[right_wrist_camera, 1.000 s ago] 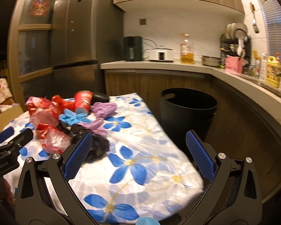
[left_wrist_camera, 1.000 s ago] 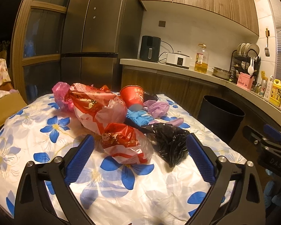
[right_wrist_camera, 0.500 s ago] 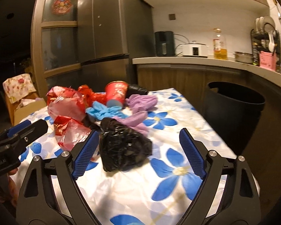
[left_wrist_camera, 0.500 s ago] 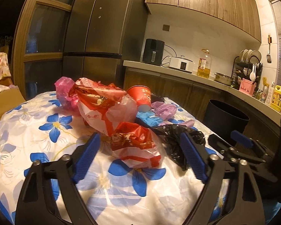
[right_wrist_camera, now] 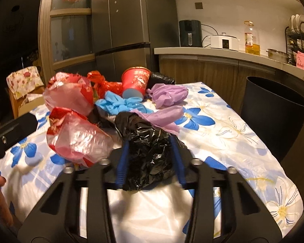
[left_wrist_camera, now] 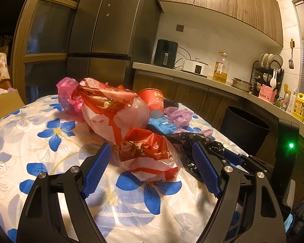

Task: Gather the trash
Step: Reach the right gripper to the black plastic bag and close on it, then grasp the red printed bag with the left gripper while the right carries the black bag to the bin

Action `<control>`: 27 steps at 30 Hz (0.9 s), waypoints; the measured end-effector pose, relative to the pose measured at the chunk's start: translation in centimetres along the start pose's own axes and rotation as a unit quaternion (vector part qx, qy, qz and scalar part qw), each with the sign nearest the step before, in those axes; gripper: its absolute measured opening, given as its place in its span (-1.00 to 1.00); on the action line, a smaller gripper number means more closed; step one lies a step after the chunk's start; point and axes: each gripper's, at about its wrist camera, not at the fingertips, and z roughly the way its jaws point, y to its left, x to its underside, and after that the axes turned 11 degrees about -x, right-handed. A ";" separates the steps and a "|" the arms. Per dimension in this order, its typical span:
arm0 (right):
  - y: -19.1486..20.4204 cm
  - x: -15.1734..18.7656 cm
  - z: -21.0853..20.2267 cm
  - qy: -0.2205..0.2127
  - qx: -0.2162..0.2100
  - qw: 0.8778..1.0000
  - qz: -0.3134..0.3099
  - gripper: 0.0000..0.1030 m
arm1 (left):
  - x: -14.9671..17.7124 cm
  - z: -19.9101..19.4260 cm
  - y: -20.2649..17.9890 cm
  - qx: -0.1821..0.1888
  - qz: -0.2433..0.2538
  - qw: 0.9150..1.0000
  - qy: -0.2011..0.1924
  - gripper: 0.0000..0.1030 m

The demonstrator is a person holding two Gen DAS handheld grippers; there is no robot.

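A heap of trash lies on the flower-print table [left_wrist_camera: 50, 133]. My left gripper [left_wrist_camera: 152, 162] is open, its blue pads either side of a small red and clear plastic bag [left_wrist_camera: 150, 154], apart from it. My right gripper [right_wrist_camera: 150, 149] is shut on a crumpled black plastic bag [right_wrist_camera: 150, 151], which also shows in the left wrist view [left_wrist_camera: 194, 141]. Behind lie a bigger red and white bag [left_wrist_camera: 111, 109], a red paper cup [right_wrist_camera: 134, 82], blue gloves [right_wrist_camera: 119, 103] and purple bags [right_wrist_camera: 168, 95]. The black trash bin [right_wrist_camera: 277, 111] stands right of the table.
A kitchen counter [left_wrist_camera: 192, 77] with appliances, an oil bottle and a dish rack runs behind and to the right. A tall dark fridge [left_wrist_camera: 111, 30] stands behind the table. A chair with a floral cover [right_wrist_camera: 24, 79] is at the left.
Both grippers moved forward to the heap. My right gripper's jaws closed on the black bag. My left gripper narrowed around the small red bag.
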 end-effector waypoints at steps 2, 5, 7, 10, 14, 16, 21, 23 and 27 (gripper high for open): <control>-0.1 0.0 -0.5 -0.004 0.002 1.000 0.002 -0.64 | 0.0 0.3 -0.2 -0.001 0.001 1.000 0.002 0.51; -0.4 0.0 -2.0 -0.015 0.007 1.000 0.006 -0.67 | 0.1 0.8 -0.6 -0.003 0.002 1.000 0.007 0.46; -0.7 -0.2 -3.1 -0.027 0.009 1.000 0.007 -0.68 | 0.3 1.2 -0.9 -0.005 0.004 1.000 0.011 0.45; -1.1 -0.6 -4.5 -0.040 0.016 0.999 0.007 -0.69 | 0.7 2.2 -1.3 -0.004 0.007 1.000 0.025 0.29; -1.4 -0.6 -5.6 -0.049 0.021 0.999 0.009 -0.69 | 1.2 3.5 -1.5 -0.014 0.011 0.999 0.044 0.07; -1.4 -0.6 -6.1 -0.052 0.024 0.998 0.007 -0.69 | 1.4 3.9 -1.5 -0.022 0.012 0.999 0.048 -0.18; -1.7 -0.8 -6.8 -0.058 0.025 0.998 0.013 -0.69 | 1.6 4.4 -1.8 -0.015 0.024 0.998 0.054 -0.58; -1.8 -1.0 -7.0 -0.060 0.027 0.998 0.015 -0.69 | 1.5 4.2 -1.7 -0.012 0.024 0.998 0.050 -0.66; -2.1 -1.0 -7.7 -0.064 0.030 0.997 0.018 -0.69 | 0.9 3.2 -2.4 -0.003 0.025 0.999 0.034 -0.71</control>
